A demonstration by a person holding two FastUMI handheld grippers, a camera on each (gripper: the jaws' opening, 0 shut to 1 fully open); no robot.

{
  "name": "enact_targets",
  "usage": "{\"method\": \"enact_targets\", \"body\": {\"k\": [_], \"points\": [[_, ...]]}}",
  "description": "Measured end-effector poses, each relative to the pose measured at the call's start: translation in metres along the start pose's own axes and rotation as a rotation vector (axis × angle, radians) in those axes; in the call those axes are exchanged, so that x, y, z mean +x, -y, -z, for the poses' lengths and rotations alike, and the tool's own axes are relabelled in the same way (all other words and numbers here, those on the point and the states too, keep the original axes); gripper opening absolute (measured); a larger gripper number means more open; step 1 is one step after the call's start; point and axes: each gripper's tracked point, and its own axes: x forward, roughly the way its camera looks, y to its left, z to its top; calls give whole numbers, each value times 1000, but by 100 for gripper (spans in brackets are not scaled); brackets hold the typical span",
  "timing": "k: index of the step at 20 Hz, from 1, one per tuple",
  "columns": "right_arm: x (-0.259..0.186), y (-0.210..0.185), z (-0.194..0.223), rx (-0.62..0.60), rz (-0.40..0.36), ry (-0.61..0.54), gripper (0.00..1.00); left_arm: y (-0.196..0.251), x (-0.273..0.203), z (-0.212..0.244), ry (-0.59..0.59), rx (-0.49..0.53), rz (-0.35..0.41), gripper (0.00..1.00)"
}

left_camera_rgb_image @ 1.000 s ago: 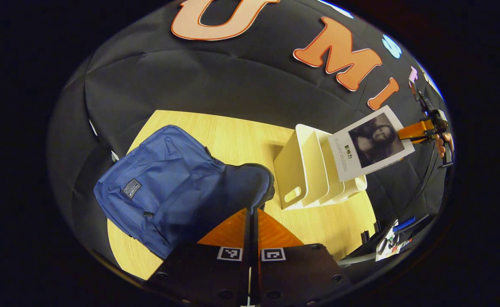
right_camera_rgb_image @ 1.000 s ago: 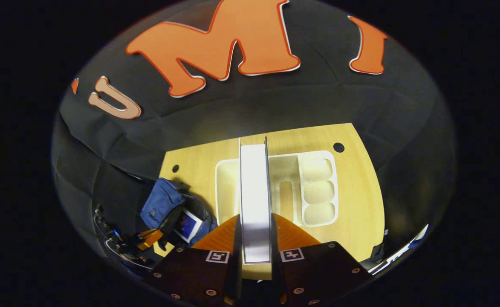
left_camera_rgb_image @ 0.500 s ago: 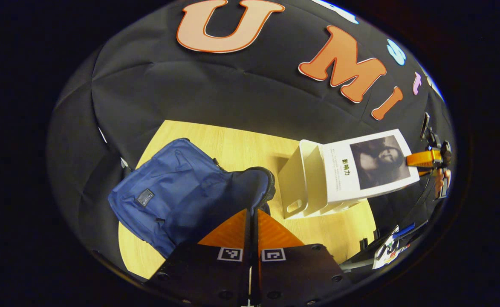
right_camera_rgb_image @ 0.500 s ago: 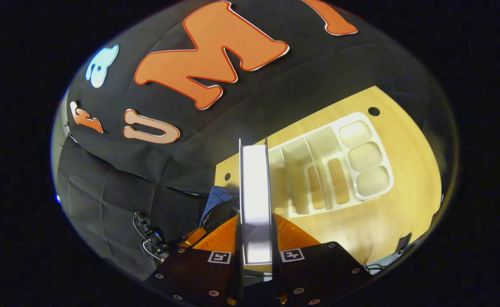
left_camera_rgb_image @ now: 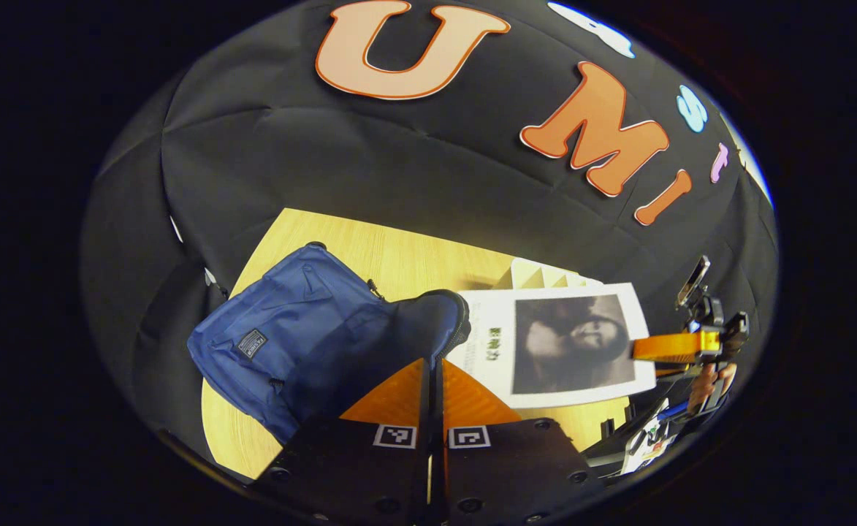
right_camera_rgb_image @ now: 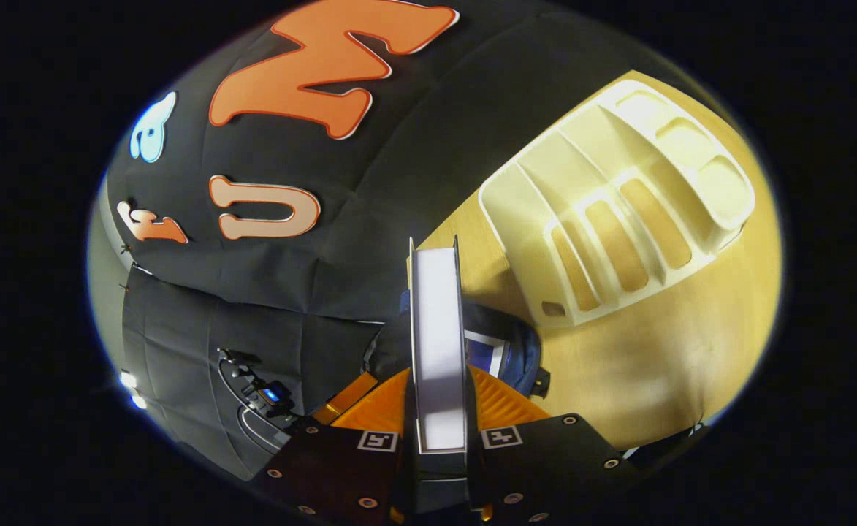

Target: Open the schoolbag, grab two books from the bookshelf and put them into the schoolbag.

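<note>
While the left tool (left_camera_rgb_image: 434, 365) is pinching the schoolbag (left_camera_rgb_image: 304, 343) flap, the right tool (right_camera_rgb_image: 439, 380) is clamping a book (right_camera_rgb_image: 437, 343) that may snag the opening's rim.

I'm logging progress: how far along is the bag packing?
Done: the bag is open, its flap pinched up by the left gripper, and one book seems to lie inside. In hand: the right gripper carries the second book toward the opening. Left: lowering it in.
</note>
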Motion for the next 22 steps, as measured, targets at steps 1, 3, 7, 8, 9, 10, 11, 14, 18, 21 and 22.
{"method": "enact_targets", "body": {"k": [1, 3, 7, 8, 9, 10, 11, 14, 18, 21, 22], "points": [[12, 2, 14, 8, 20, -2, 27, -1, 0, -2, 1, -1, 0, 2], [37, 8, 41, 59, 36, -10, 27, -1, -1, -6, 6, -3, 2, 2], [81, 13, 77, 99, 72, 12, 27, 6, -2, -9, 5, 13, 17, 2], [93, 9, 81, 111, 59, 21, 27, 8, -2, -9, 4, 15, 23, 2], [106, 1, 83, 135, 31, 32, 27, 10, -2, -10, 4, 17, 28, 6], [118, -5, 86, 140, 6, 25, 27, 12, -3, -9, 1, 21, 37, 2], [130, -7, 90, 138, 7, 37, 27, 13, -3, -9, 4, 22, 42, 2], [162, -9, 98, 117, 3, 39, 27, 18, -5, -1, -11, 58, 54, 2], [201, -8, 101, 141, -23, 59, 27, 24, -6, 3, -29, 104, 73, 2], [215, -10, 103, 117, -47, 73, 27, 29, -7, 8, -39, 111, 86, 2], [221, -7, 103, 117, -36, 76, 27, 31, -5, 10, -40, 116, 88, 2]]}}
